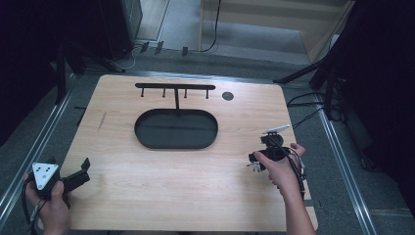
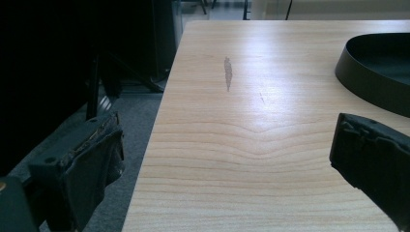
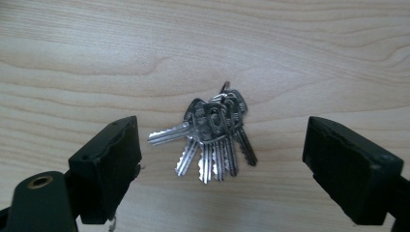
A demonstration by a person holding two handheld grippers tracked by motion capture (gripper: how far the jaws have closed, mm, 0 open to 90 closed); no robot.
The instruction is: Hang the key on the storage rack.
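With my right gripper (image 3: 220, 159) spread over the fanned bunch of silver metal keys (image 3: 215, 140) near the wooden bench's (image 1: 147, 186) right edge, closing risked pinching one blade, and the rest could have swung loose.

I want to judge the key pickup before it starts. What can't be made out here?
- High view: the keys are too small, partly behind the right gripper.
- Right gripper view: the key ring is mostly covered by key heads.
- Left gripper view: the tray is cut off by the right edge.
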